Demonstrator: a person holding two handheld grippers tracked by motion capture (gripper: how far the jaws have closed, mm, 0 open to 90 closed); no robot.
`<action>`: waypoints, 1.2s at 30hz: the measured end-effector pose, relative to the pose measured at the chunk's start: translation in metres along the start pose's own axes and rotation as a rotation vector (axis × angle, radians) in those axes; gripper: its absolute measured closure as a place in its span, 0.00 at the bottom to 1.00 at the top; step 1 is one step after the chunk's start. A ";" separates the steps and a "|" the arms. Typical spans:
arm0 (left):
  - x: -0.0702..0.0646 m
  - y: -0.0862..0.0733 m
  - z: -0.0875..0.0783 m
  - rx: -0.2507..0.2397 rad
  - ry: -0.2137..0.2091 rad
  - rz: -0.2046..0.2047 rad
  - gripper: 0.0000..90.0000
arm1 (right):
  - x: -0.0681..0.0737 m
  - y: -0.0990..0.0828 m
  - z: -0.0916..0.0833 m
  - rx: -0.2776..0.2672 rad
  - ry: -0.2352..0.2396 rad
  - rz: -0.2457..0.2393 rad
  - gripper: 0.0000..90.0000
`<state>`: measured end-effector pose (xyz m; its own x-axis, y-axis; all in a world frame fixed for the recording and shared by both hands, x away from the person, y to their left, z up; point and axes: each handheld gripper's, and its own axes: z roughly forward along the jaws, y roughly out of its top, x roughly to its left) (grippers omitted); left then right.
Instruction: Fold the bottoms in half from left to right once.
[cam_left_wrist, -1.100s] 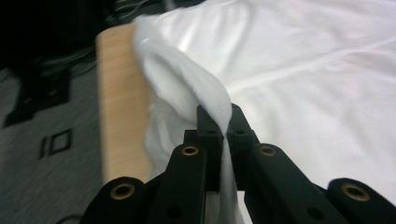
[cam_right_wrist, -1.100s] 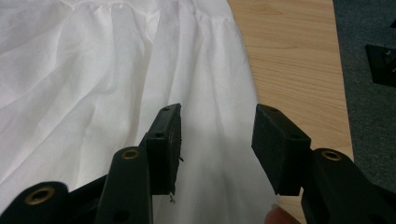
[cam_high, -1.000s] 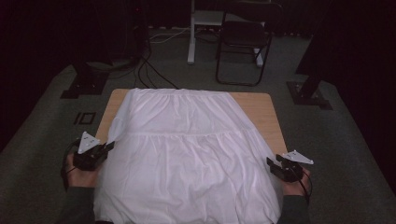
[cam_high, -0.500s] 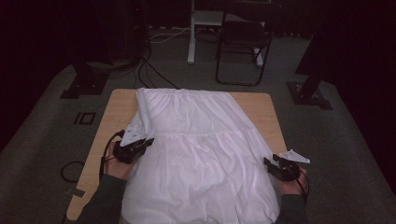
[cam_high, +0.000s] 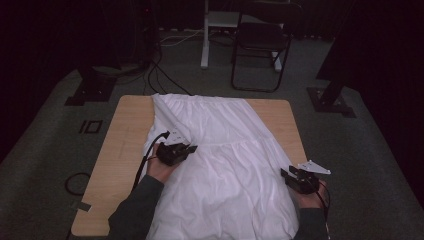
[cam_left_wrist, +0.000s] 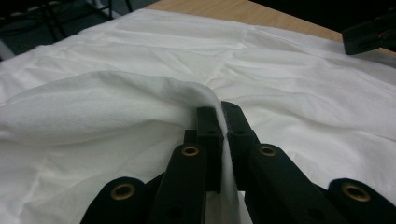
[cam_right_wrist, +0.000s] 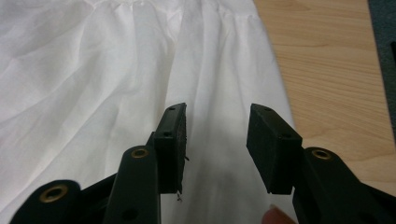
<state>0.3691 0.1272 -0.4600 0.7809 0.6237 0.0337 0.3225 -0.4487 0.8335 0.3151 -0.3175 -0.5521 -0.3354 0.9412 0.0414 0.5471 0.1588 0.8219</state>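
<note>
From the high view, I have the white garment (cam_high: 225, 165) spread over the wooden table (cam_high: 120, 145), hanging off the near edge at six o'clock. My left gripper (cam_high: 176, 151) sits at about nine o'clock from the cloth's middle, forearm angled in from the bottom, carrying the left edge folded inward over the body of the fabric. My right gripper (cam_high: 299, 179) rests at the four o'clock edge, wrist low, pointing toward eleven.

In the left gripper view, the jaws are clamped on a thin ridge of the garment (cam_left_wrist: 154, 98), which drapes limp from them: light, soft, no stiffness, so I judge it will sag and crease wherever unsupported.

In the right gripper view, the jaws stand apart over the garment's (cam_right_wrist: 116, 84) edge; they have just been closing, with cloth beneath them but not pinched. The hem by the table (cam_right_wrist: 336, 79) looks the best place to take hold.
</note>
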 end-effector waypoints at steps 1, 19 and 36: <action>-0.002 0.002 0.004 0.005 -0.005 0.007 0.98 | 0.001 0.000 0.000 0.003 0.003 -0.001 0.64; -0.055 0.053 0.062 -0.045 -0.179 0.042 0.98 | 0.016 0.012 -0.003 -0.005 0.040 0.015 0.61; -0.058 0.027 0.080 0.004 -0.206 -0.004 0.58 | 0.033 0.031 0.003 -0.005 0.079 -0.024 0.59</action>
<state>0.3752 0.0276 -0.4834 0.8722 0.4820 -0.0834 0.3277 -0.4490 0.8313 0.3233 -0.2801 -0.5274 -0.4077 0.9107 0.0660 0.5343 0.1794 0.8260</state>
